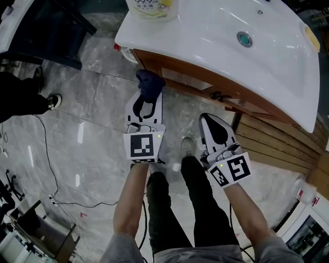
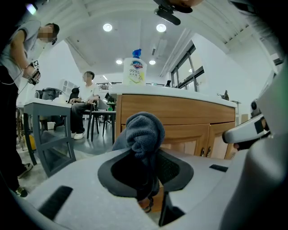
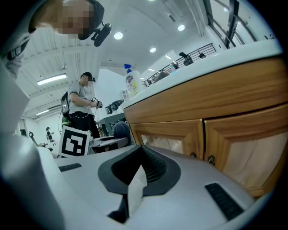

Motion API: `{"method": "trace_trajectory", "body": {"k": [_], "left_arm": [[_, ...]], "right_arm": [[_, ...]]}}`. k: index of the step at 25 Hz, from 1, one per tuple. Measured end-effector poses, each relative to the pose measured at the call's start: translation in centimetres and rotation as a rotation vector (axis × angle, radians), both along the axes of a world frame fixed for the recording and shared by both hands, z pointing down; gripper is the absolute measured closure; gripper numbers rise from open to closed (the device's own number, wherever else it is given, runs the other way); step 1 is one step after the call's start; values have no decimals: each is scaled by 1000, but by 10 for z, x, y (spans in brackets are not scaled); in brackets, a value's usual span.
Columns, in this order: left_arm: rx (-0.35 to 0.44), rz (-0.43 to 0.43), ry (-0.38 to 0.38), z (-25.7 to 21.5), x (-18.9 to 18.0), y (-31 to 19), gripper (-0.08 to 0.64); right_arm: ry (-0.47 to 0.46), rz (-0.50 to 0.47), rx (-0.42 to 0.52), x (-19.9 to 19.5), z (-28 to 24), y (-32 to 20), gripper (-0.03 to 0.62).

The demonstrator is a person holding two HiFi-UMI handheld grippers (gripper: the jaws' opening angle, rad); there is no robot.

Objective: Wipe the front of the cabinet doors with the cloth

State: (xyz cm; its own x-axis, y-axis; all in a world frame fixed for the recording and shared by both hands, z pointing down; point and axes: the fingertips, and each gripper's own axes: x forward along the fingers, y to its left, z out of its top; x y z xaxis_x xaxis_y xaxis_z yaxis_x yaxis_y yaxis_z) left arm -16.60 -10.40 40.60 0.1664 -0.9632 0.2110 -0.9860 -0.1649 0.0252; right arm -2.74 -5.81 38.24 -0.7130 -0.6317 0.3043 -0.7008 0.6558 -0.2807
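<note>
A dark blue cloth (image 1: 149,83) is bunched at the tips of my left gripper (image 1: 148,98), which is shut on it. In the left gripper view the cloth (image 2: 144,131) rises as a knot above the jaws, a short way in front of the wooden cabinet doors (image 2: 191,137). It does not touch the doors. My right gripper (image 1: 211,119) is held lower and to the right, shut with nothing in it. The right gripper view looks across two panelled doors (image 3: 252,150) with small knobs (image 3: 210,159) at their meeting edges. The cabinet front (image 1: 205,88) sits under the white basin top.
A white basin counter (image 1: 216,49) overhangs the cabinet, with a soap bottle (image 1: 151,7) at its left end. Wooden slats (image 1: 277,138) lie at the right. Cables (image 1: 49,154) run over the grey marble floor. A grey table (image 2: 49,130) and people stand behind at left.
</note>
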Motion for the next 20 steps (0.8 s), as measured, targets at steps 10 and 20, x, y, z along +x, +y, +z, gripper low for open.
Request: {"method": "trace_trajectory", "body": {"k": [10,20], "left_arm": [[22,7,-24,14,-8,-40,457],[12,18,-21,21,4,-46,459]], "right_arm": [[12,19,-5,7,16,-3,583],[-6,61,-5,23,21,-7,583]]}}
